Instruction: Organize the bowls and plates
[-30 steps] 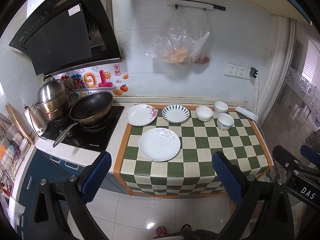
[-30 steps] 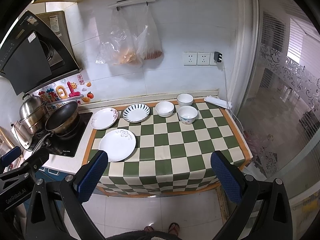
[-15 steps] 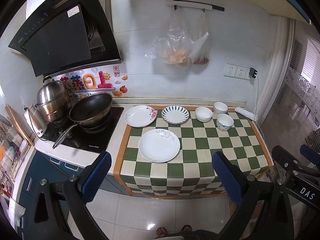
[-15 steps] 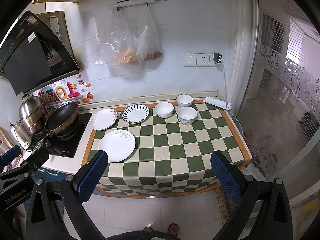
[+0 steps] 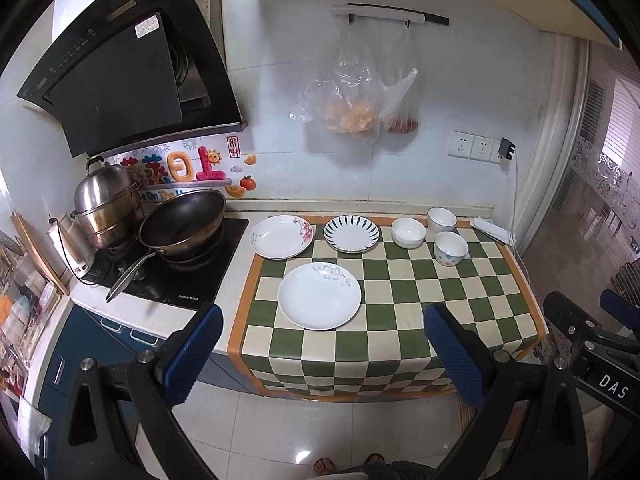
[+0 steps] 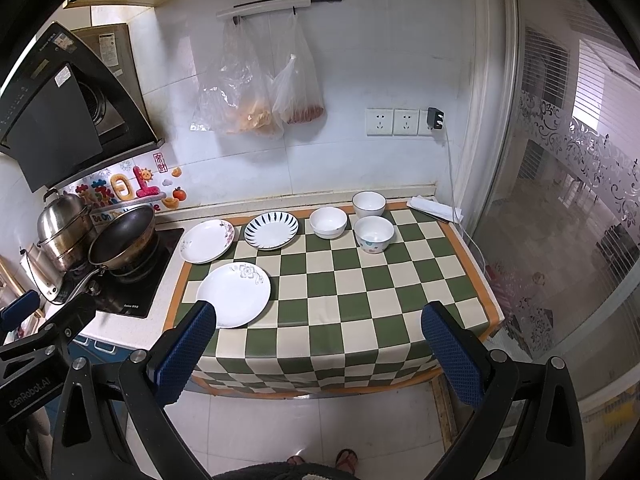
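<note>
Three plates lie on the green checked counter mat (image 5: 420, 320): a plain white plate (image 5: 319, 295) in front, a pink-flowered plate (image 5: 281, 237) at the back left, a blue-striped plate (image 5: 351, 233) beside it. Three bowls stand at the back right: a white bowl (image 5: 408, 232), a second white bowl (image 5: 441, 219), a dotted bowl (image 5: 451, 249). The right wrist view shows the same white plate (image 6: 233, 294) and bowls (image 6: 373, 234). My left gripper (image 5: 320, 354) and right gripper (image 6: 316, 354) are open, empty, held well back from the counter's front edge.
A wok (image 5: 182, 225) and steel pot (image 5: 106, 210) sit on the hob at the left. Plastic bags (image 5: 356, 108) hang on the back wall. A folded cloth (image 5: 490, 229) lies at the counter's right end. Tiled floor (image 5: 320, 432) lies below.
Both views have drifted very slightly; the dishes have not moved and both grippers stay open.
</note>
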Motion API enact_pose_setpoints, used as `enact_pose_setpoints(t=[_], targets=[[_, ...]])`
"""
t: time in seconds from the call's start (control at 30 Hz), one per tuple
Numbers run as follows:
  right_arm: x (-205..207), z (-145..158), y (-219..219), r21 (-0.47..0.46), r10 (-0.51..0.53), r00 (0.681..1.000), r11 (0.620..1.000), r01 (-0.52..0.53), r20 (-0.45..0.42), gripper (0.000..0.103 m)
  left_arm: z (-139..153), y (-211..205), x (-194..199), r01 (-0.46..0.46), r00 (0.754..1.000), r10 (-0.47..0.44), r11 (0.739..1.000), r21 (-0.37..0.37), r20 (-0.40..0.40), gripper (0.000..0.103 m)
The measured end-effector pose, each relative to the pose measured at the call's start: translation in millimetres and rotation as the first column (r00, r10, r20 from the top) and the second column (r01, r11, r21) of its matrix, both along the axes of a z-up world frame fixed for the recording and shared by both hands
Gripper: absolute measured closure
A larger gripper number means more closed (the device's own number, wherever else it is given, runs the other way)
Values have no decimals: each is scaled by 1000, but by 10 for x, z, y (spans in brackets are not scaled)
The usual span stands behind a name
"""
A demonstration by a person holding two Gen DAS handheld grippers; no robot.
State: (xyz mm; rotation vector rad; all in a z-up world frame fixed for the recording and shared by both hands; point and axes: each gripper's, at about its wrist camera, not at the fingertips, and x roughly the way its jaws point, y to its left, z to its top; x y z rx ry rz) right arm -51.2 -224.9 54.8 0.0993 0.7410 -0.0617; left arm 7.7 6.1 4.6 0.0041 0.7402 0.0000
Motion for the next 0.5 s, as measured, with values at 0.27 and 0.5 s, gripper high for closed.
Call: enact_pose_setpoints(t=[0.27, 0.5], targets=[[-8, -8, 5, -1, 0, 1000, 1000, 0, 1, 0, 43, 10, 48, -1, 1000, 1, 1000, 0, 1, 0], [25, 14, 2, 1, 1, 1000, 1000, -1, 0, 0, 33, 6, 32, 0, 1000, 0, 1000, 2, 4, 0]])
